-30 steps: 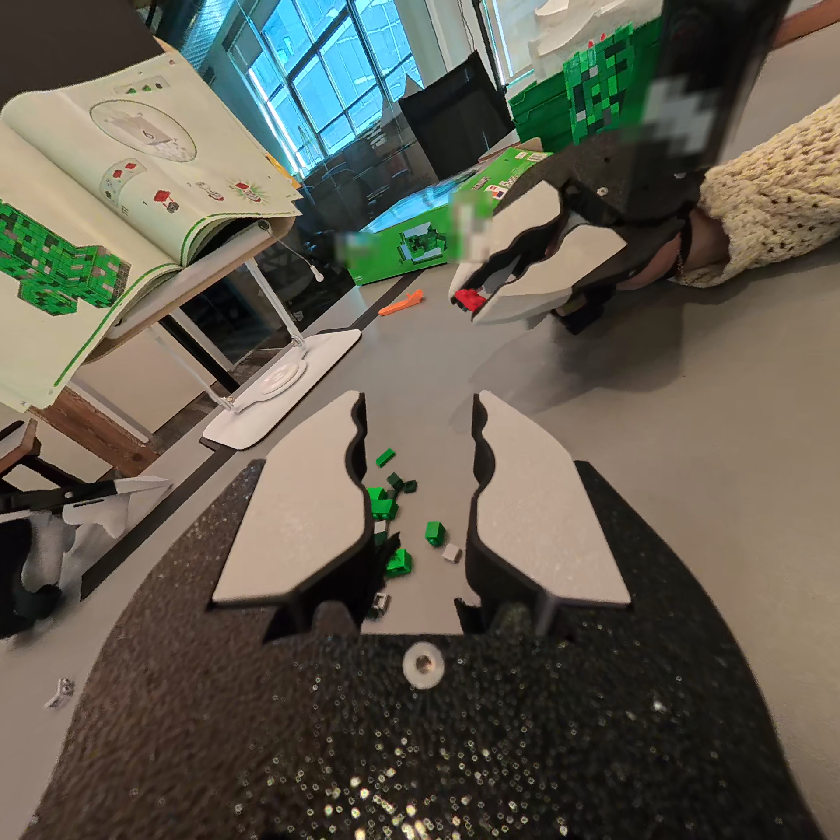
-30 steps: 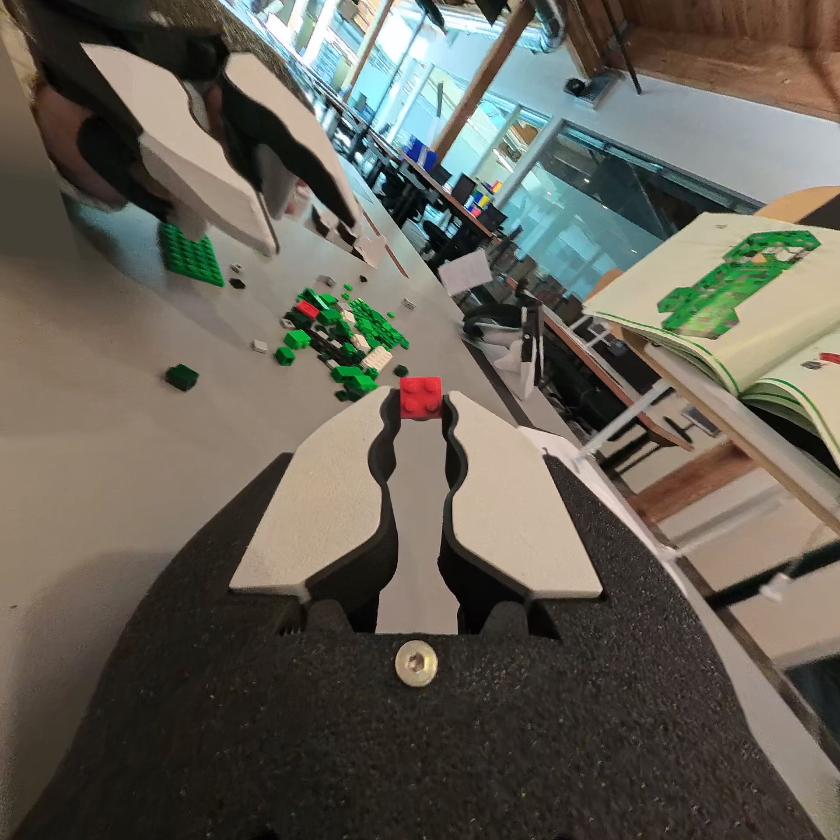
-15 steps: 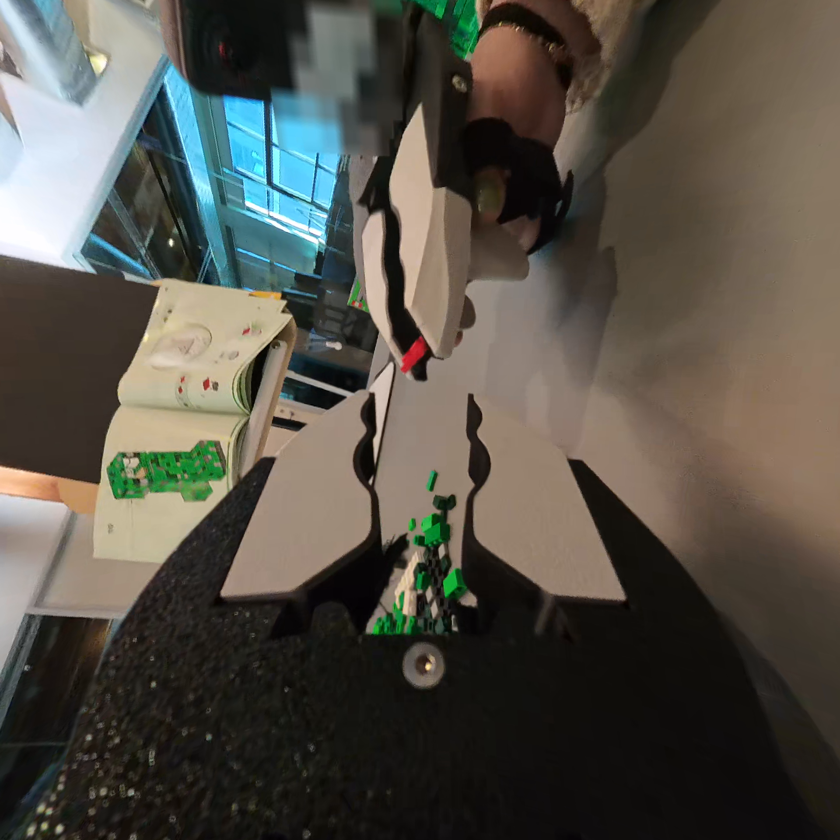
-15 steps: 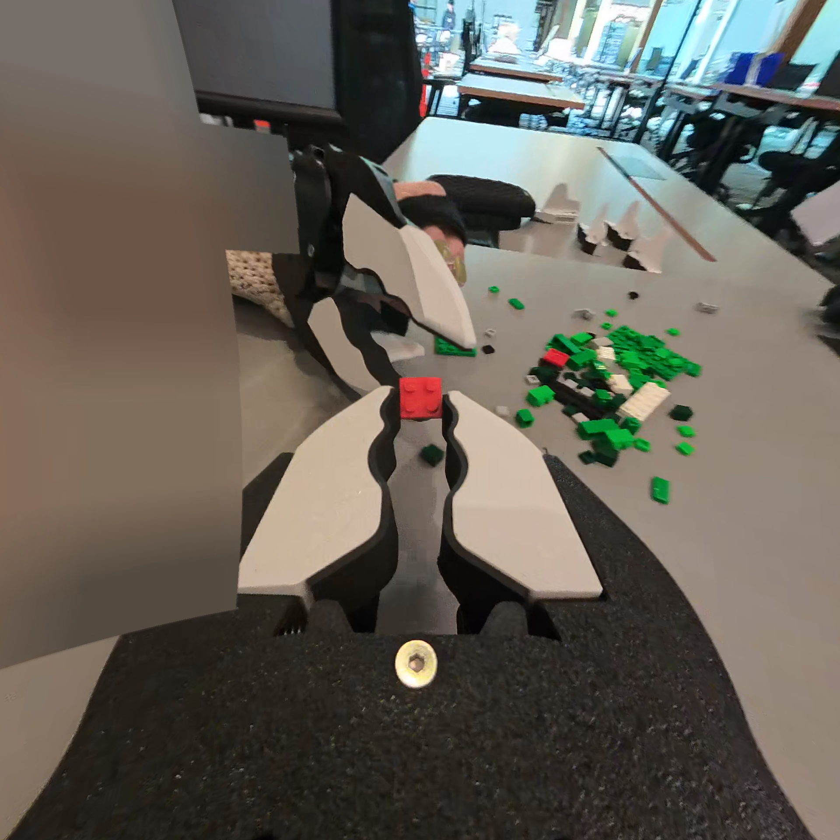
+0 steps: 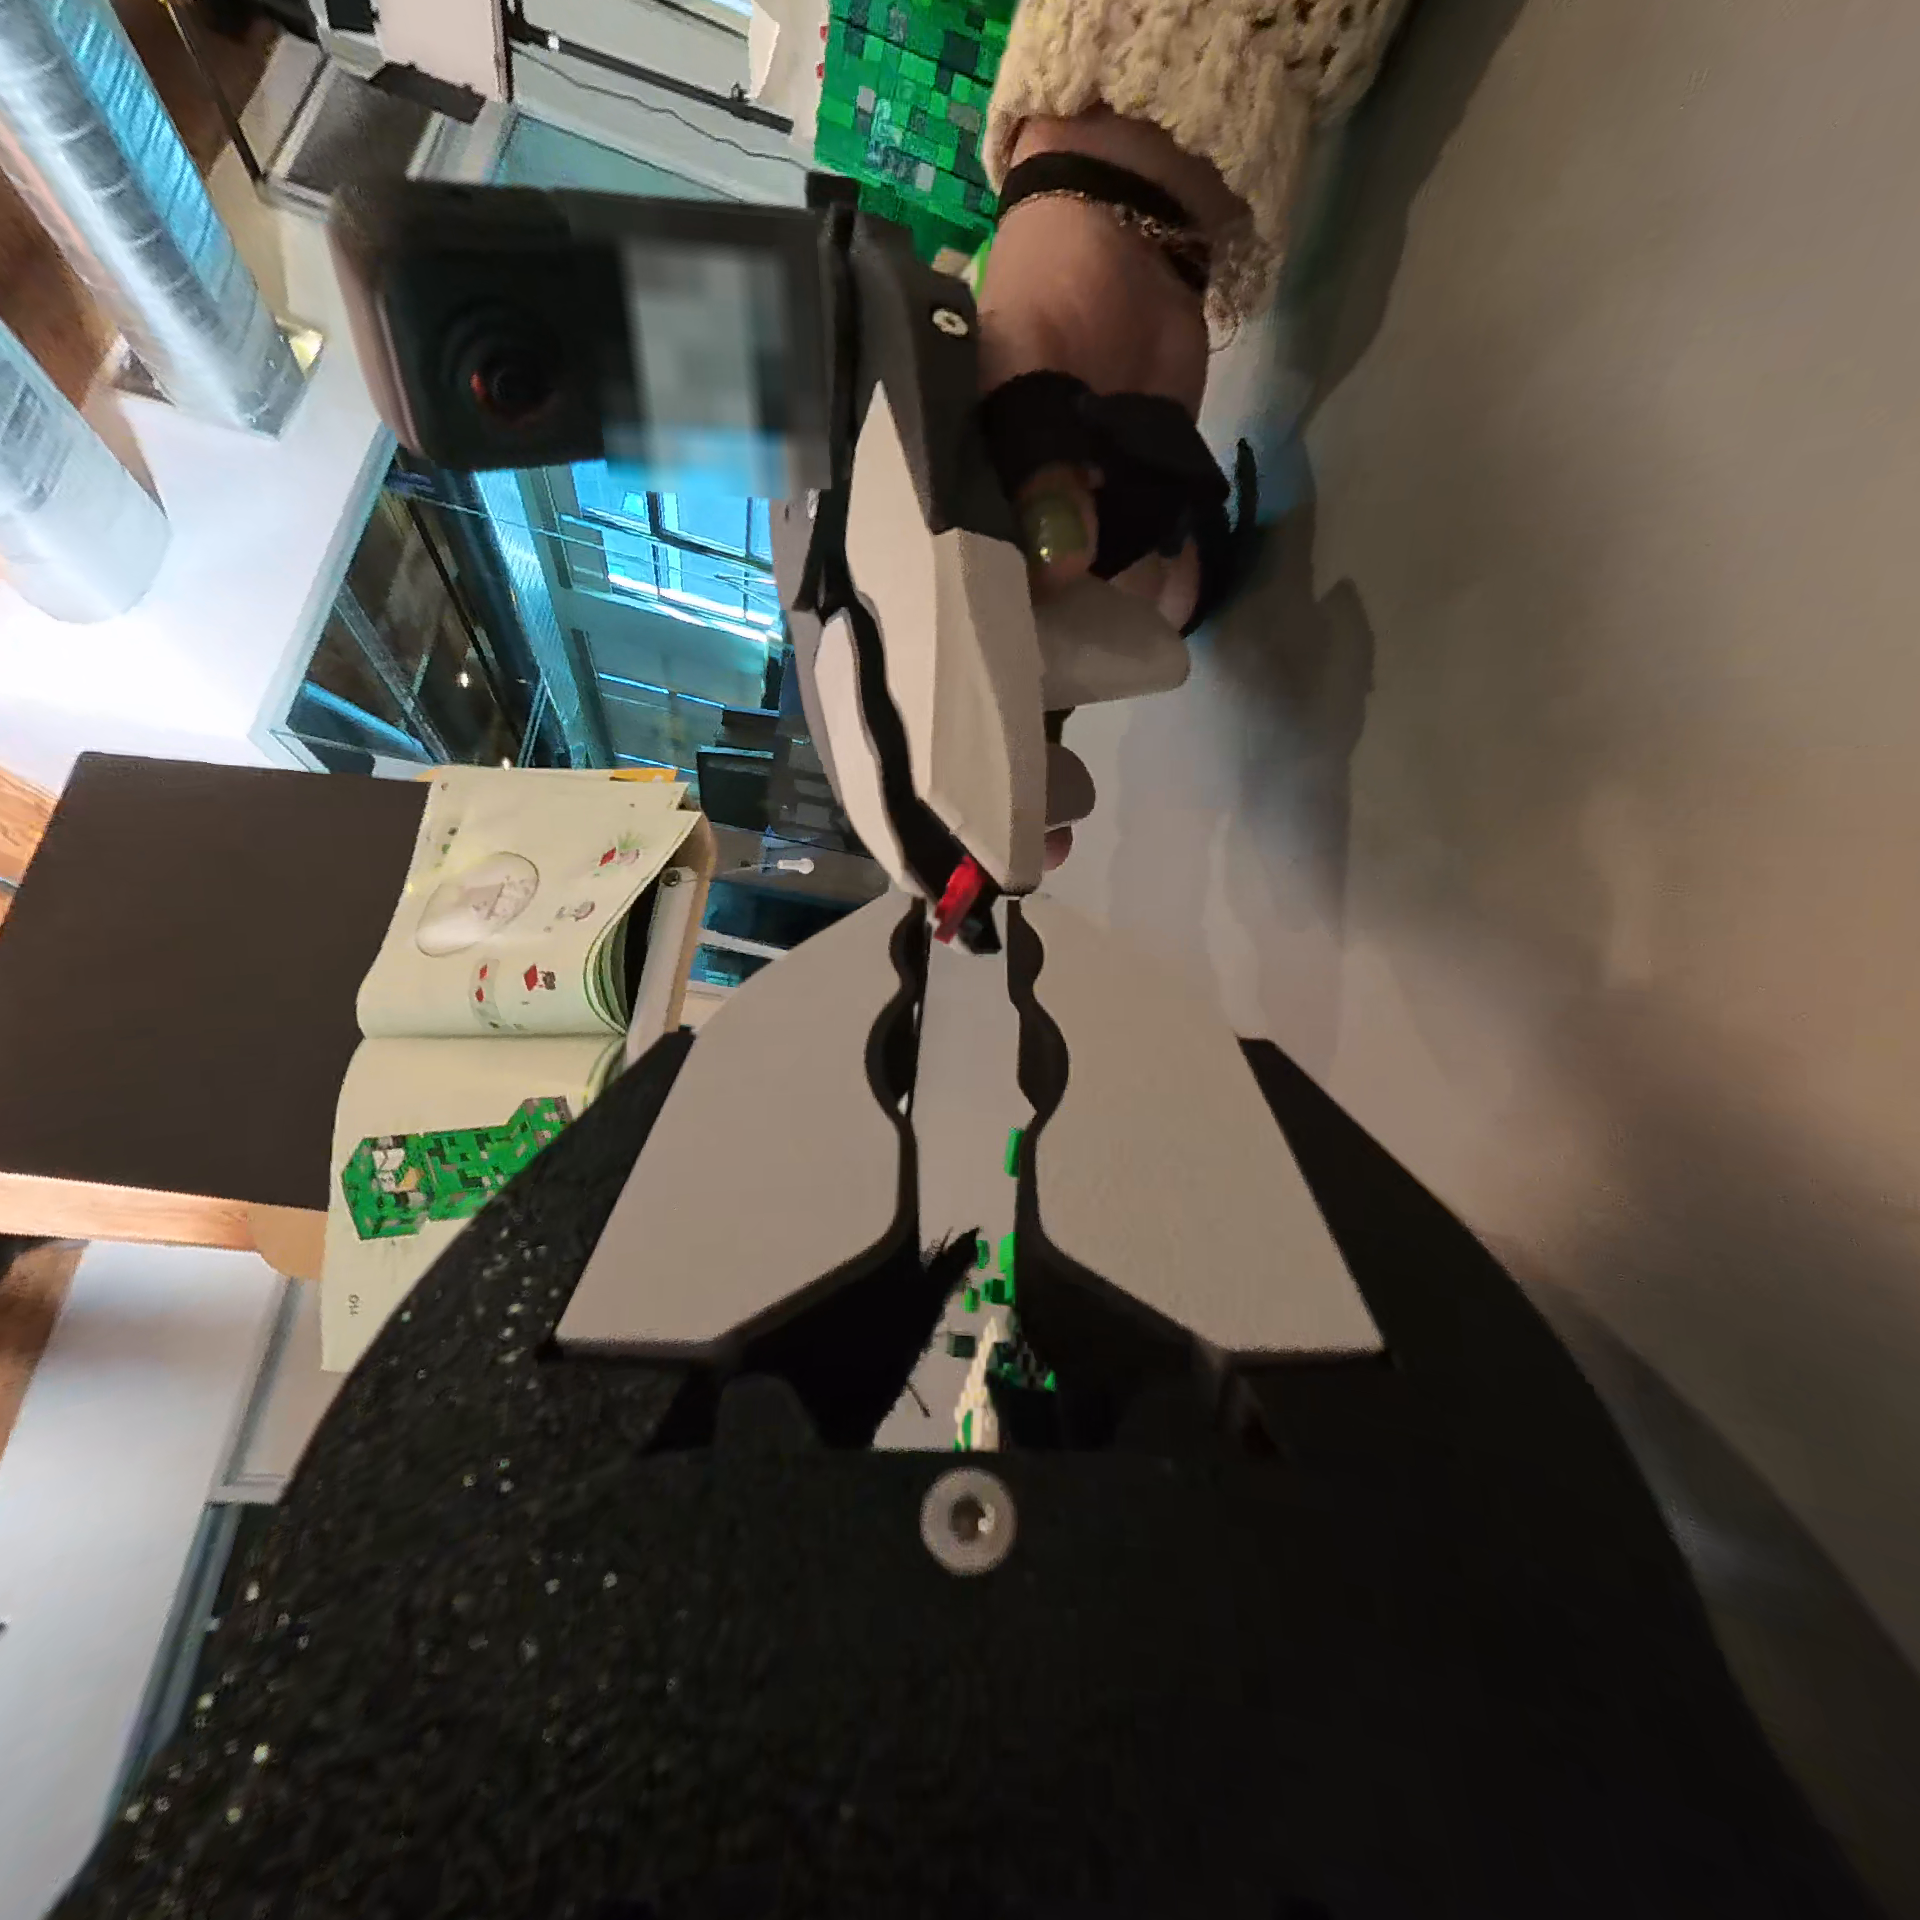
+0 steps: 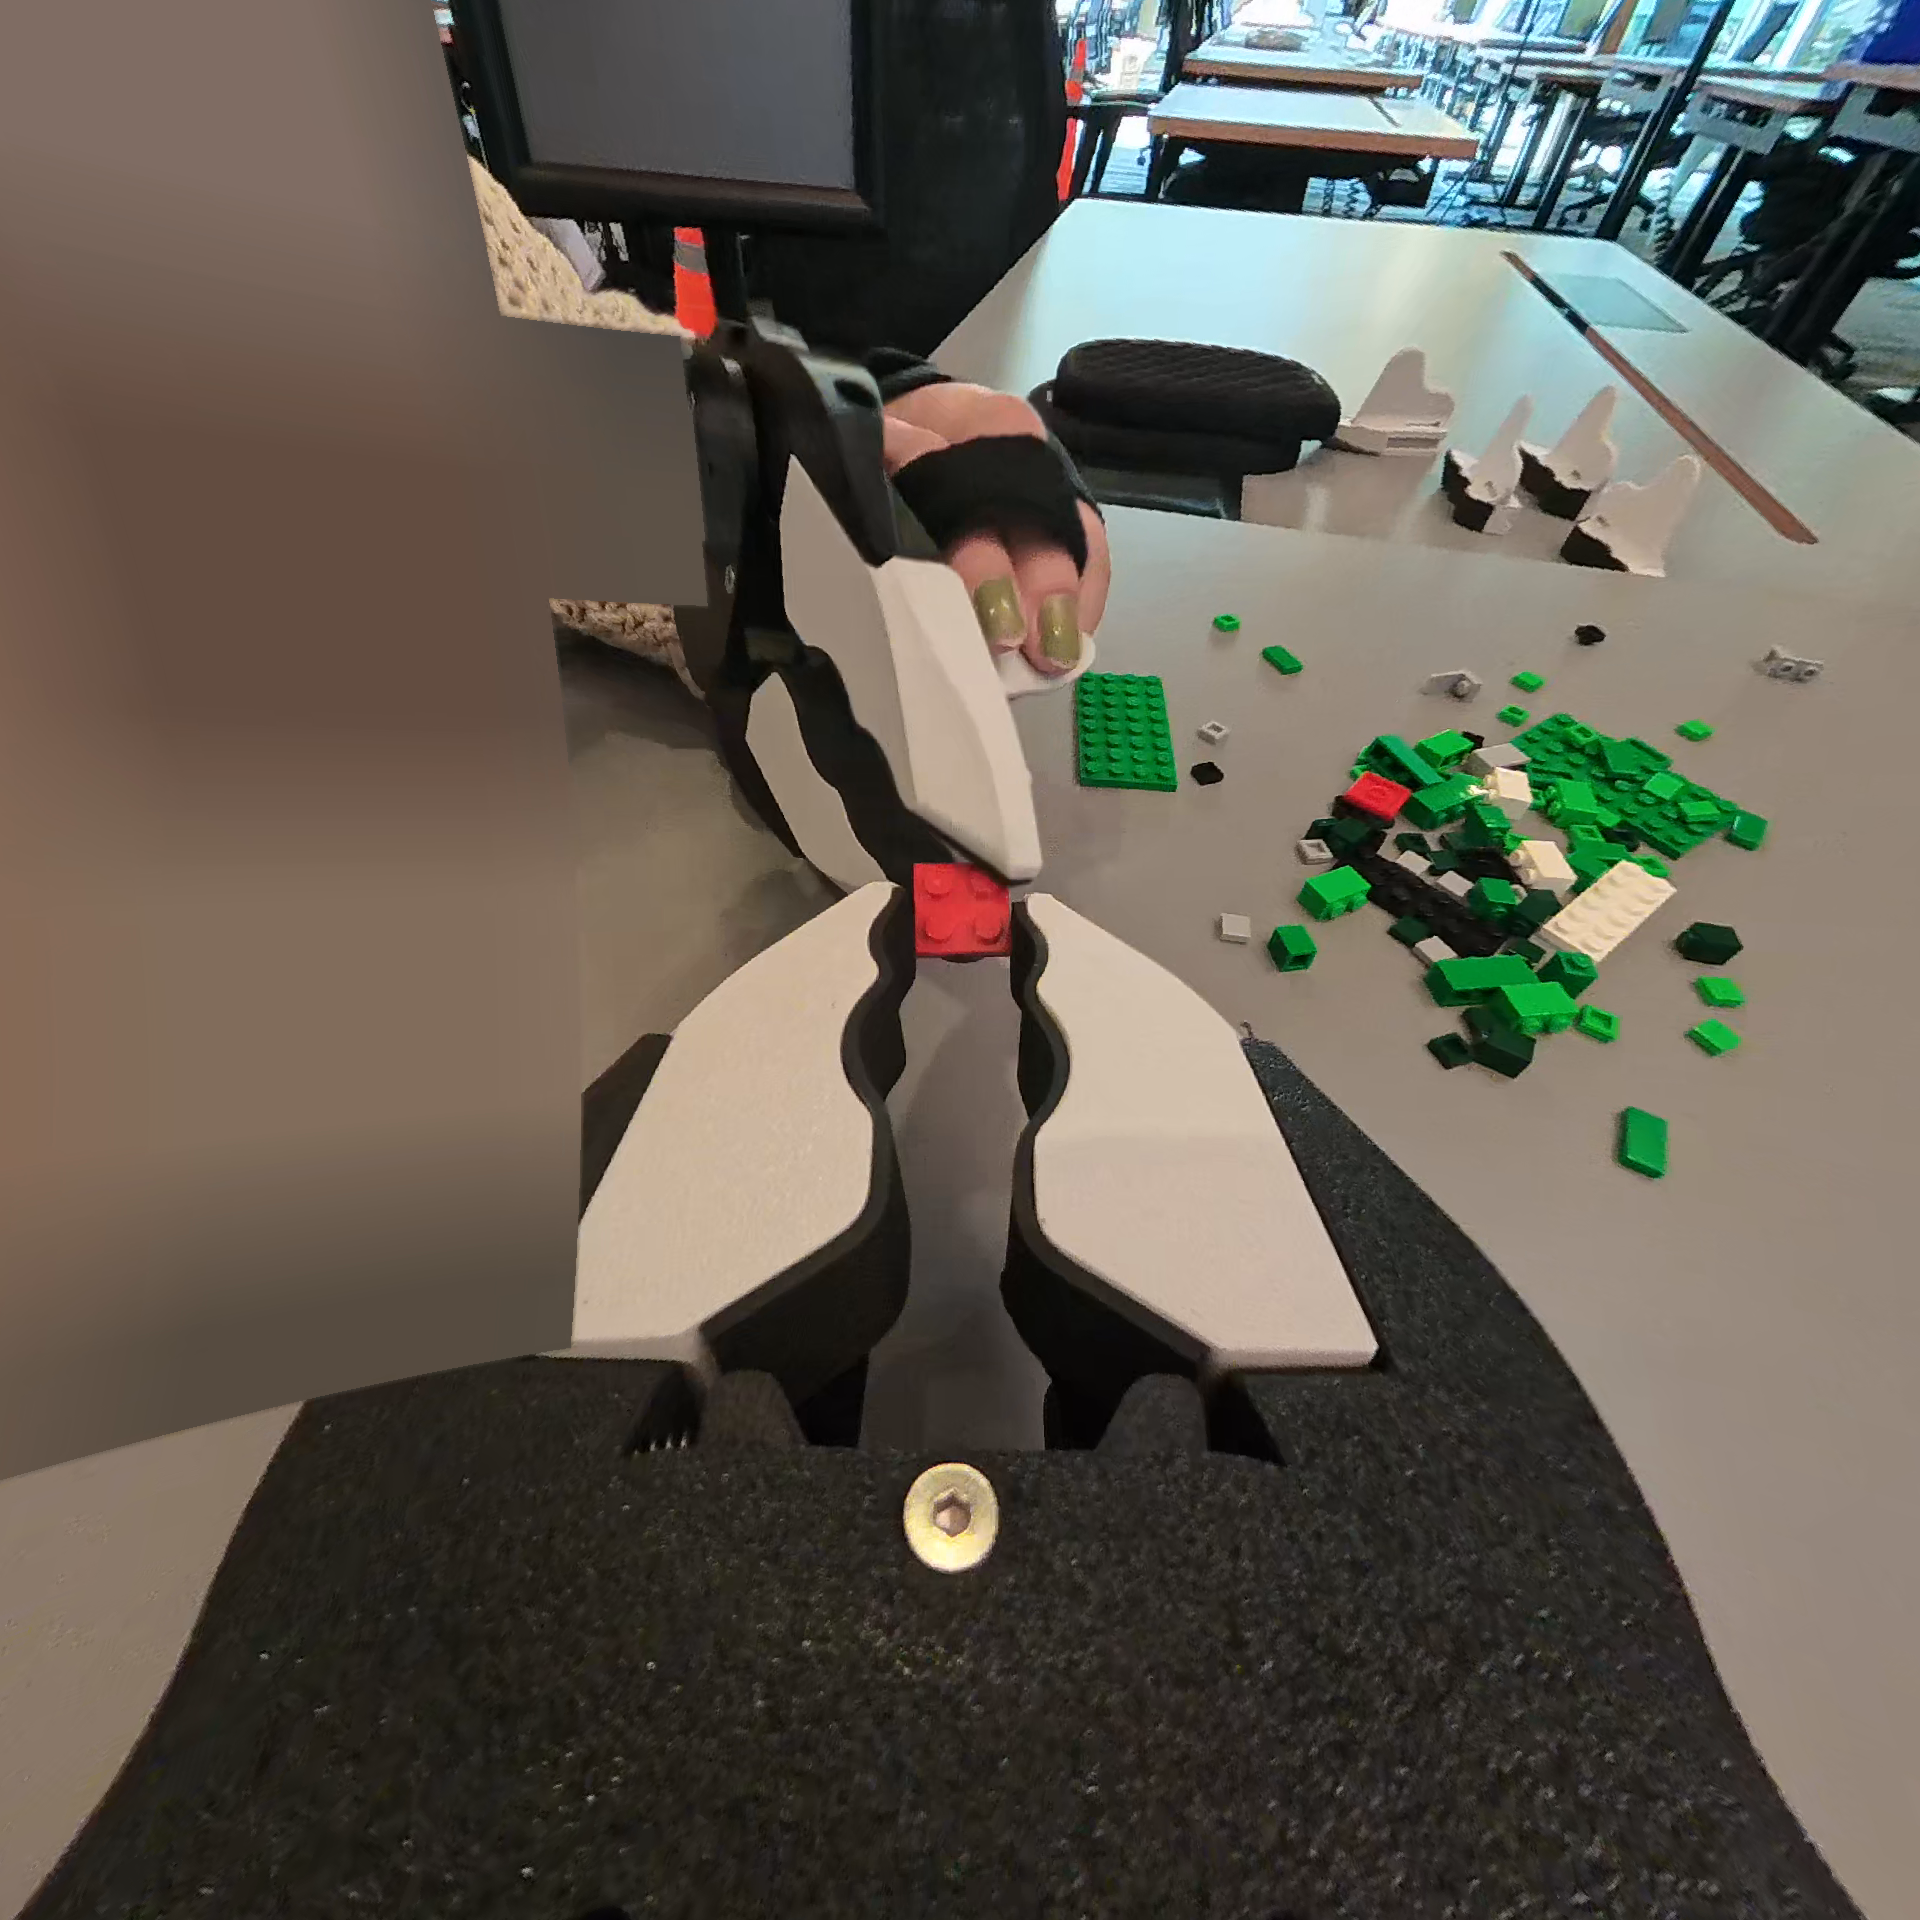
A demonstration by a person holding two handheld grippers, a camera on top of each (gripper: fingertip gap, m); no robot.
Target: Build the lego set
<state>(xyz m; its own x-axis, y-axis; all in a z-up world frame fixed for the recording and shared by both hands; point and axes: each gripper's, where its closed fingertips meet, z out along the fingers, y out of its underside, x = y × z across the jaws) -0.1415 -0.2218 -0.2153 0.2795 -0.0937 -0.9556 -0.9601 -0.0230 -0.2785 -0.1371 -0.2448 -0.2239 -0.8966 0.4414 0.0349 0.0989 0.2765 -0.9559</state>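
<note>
My right gripper [image 6: 961, 902] is shut on a red 2x2 brick [image 6: 961, 920] and holds it above the grey table [image 6: 1403, 1299]. My left gripper [image 5: 964, 920] meets it head-on. Its fingers have narrowed to a small gap, with one tip on either side of the red brick [image 5: 957, 902]. A thin gap still shows on both sides. In the right wrist view the left gripper [image 6: 951, 868] comes in from the upper left, and its upper fingertip [image 6: 1013, 847] touches the brick's far corner. Something dark shows under the brick; I cannot tell what it is.
A pile of green, white and black bricks [image 6: 1538, 862] lies on the table to the right, next to a flat green plate [image 6: 1127, 730]. Spare gripper fingers [image 6: 1507, 468] and a black pad [image 6: 1184, 400] stand farther back. An open instruction book [image 5: 499, 987] is on a stand.
My left gripper has rolled, moved up to the red brick and narrowed its fingers around it. My right gripper has kept its hold on the brick.
</note>
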